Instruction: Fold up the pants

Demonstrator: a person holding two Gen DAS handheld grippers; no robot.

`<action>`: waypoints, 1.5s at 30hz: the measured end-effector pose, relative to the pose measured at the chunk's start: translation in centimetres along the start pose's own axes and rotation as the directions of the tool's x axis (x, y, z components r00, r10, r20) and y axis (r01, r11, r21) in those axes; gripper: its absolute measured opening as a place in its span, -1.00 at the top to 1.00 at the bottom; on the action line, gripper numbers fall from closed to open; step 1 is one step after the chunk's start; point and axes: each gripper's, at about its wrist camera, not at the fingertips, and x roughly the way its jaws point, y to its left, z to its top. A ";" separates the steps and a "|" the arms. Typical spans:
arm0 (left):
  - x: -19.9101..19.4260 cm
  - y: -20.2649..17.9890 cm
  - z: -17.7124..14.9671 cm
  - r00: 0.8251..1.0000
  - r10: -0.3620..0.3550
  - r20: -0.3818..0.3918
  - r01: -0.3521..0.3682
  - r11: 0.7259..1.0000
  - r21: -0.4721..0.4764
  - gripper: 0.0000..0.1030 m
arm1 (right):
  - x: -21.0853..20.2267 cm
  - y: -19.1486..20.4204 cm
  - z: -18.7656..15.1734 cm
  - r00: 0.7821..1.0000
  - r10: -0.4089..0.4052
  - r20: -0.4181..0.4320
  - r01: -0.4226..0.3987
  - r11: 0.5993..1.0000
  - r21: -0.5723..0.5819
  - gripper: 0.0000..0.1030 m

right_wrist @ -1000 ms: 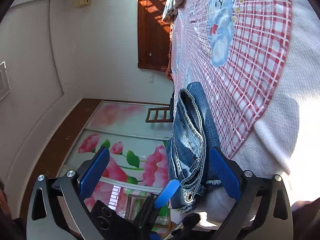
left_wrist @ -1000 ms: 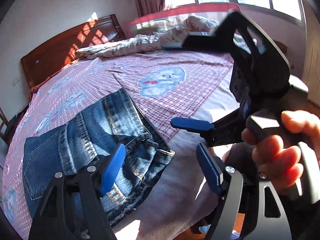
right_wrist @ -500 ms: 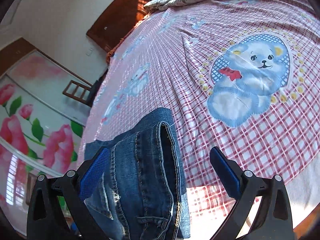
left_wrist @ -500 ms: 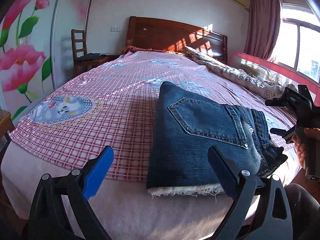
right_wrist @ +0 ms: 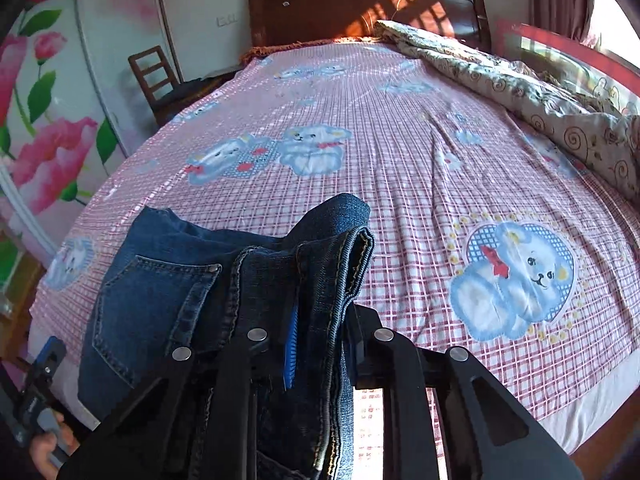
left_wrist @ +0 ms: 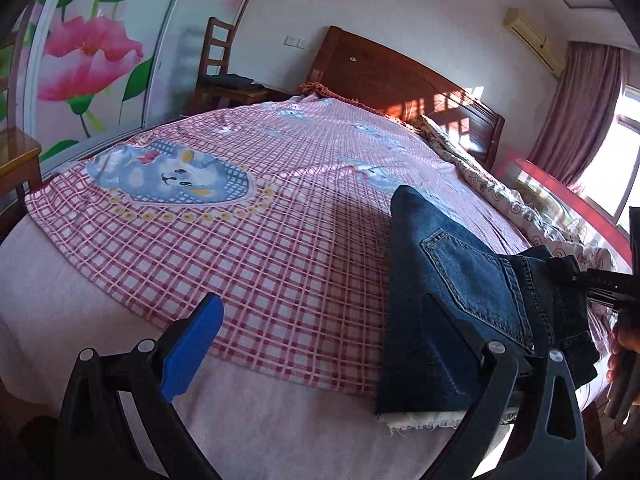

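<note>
The folded blue jeans [left_wrist: 452, 292] lie on the near edge of the bed, back pocket up, frayed hem toward me. My left gripper [left_wrist: 320, 344] is open; its right finger rests over the jeans' left part, its left finger over the checked sheet. In the right wrist view my right gripper [right_wrist: 320, 344] is shut on the waistband end of the jeans [right_wrist: 160, 292], with denim bunched between the pads. The right gripper also shows at the right edge of the left wrist view [left_wrist: 608, 280].
The bed has a pink checked sheet with bear prints [right_wrist: 516, 280], a rolled quilt [right_wrist: 540, 96] along its right side and a wooden headboard [right_wrist: 360, 4]. A wooden chair [left_wrist: 224, 72] and a flowered wardrobe [left_wrist: 80, 56] stand at the left.
My right gripper has closed on the jeans' waistband end. My left gripper has swung left, so the jeans now sit under its right finger.
</note>
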 end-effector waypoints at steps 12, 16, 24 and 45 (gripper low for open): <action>0.9 -0.8 -0.7 0.999 -0.005 -0.037 0.006 1.000 0.021 -0.92 | 2.7 -3.0 -1.5 0.992 0.017 -0.123 -0.005 0.995 0.098 0.55; 0.5 -1.9 -0.9 0.999 -0.033 -0.019 0.034 0.997 0.072 -0.92 | 2.5 -4.2 -2.2 0.991 0.056 -0.121 -0.032 0.981 0.189 0.34; 0.5 -2.6 -1.1 0.998 -0.048 -0.030 0.051 0.995 0.088 -0.92 | 0.2 -0.3 -1.4 0.994 -0.097 -0.044 0.092 0.990 -0.107 0.88; 10.0 -13.9 6.3 0.896 -0.321 -0.306 0.362 0.928 0.085 -0.96 | 5.1 -5.5 -2.3 0.994 0.100 -0.052 -0.089 0.977 0.194 0.90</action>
